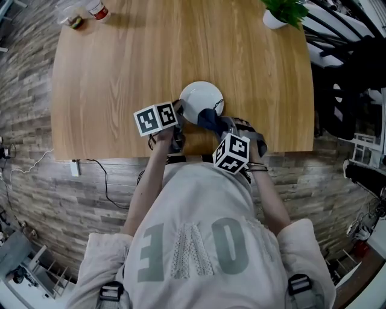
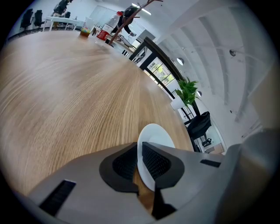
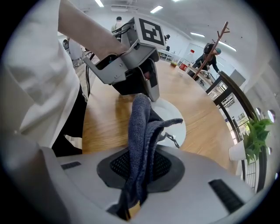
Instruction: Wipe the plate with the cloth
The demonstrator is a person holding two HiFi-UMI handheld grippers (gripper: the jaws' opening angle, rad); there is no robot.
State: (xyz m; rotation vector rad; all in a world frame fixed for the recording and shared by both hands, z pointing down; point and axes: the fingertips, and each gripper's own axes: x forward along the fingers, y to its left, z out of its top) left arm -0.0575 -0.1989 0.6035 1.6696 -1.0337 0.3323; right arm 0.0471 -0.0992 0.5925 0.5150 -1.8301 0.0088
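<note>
Plate (image 1: pixel 202 99): white, round, on the wooden table (image 1: pixel 120 72), middle of the near edge, right in front of the person. Looks bare, no visible dirt.

Left gripper (image 2: pixel 139 164) is clamped on the plate's near-left rim, with the rim pinched between the two ribbed pads, one over it and one under. Reads as a brace so the plate won't slide or spin under the wiping. Can't tell if that edge is lifted off the wood.

Cloth (image 3: pixel 142 131): dark blue-grey, bunched into a long fold, with a loose thread hanging at one side. Right gripper (image 3: pixel 140 168) is clenched on it near one end, and the free end sticks out ahead of the jaws so fabric, not the jaws, meets the plate. In the head view the cloth lies over the plate's near-right rim, just beside the left gripper. Contact looks likely but I can't confirm it.

Judgement: wiping is at its start or early on, with most of the plate face uncovered. The grippers are close together, so there is a knock risk on a sweep toward the left.

Far off: bottles (image 1: pixel 84 12) at the far-left corner, a potted plant (image 1: pixel 283 12) at the far-right, both well apart from the plate
</note>
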